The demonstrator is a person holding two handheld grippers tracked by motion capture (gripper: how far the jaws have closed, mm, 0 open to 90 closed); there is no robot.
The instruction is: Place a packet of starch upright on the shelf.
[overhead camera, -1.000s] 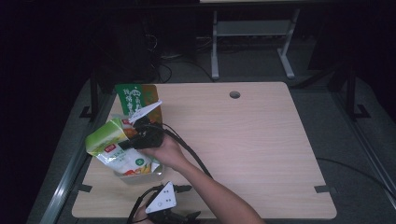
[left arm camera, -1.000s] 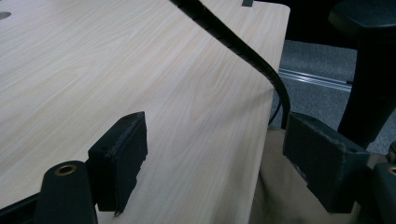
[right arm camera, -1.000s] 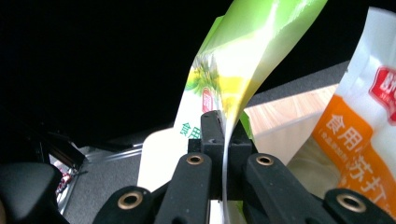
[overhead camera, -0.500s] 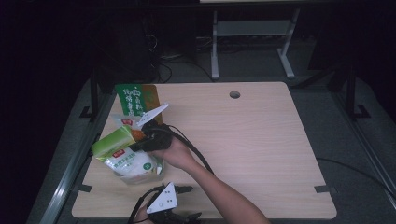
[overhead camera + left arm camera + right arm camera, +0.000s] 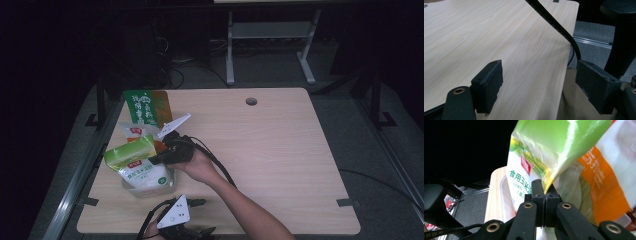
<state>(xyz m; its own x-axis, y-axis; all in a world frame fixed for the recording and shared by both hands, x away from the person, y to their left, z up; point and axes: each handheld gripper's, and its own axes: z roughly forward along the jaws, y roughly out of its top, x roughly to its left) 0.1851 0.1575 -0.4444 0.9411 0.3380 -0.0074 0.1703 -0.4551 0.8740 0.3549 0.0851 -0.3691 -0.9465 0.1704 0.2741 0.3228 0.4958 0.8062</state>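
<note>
A green and yellow packet (image 5: 129, 152) hangs tilted over the table's left side, and my right gripper (image 5: 154, 160) is shut on its corner. In the right gripper view the jaws meet on that corner of the green packet (image 5: 559, 145), with the right gripper (image 5: 545, 195) pinching it. Below it, a white corn starch bag (image 5: 145, 175) stands in a clear container (image 5: 131, 187); the white bag (image 5: 520, 180) shows its printed front. My left gripper (image 5: 200, 217) rests at the table's near edge, and the left gripper (image 5: 541, 87) is open with nothing between its pads (image 5: 487, 85).
A green bag (image 5: 145, 107) lies flat at the back left, with a white and orange bag (image 5: 134, 131) just in front of it. The orange bag (image 5: 604, 187) is close behind the packet. My right gripper's cable (image 5: 556, 25) crosses the wooden table (image 5: 280, 145), which has a round hole (image 5: 251, 101).
My right gripper has carried the green packet a little to the right and toward the near edge, over the white bag. The left gripper has stayed put.
</note>
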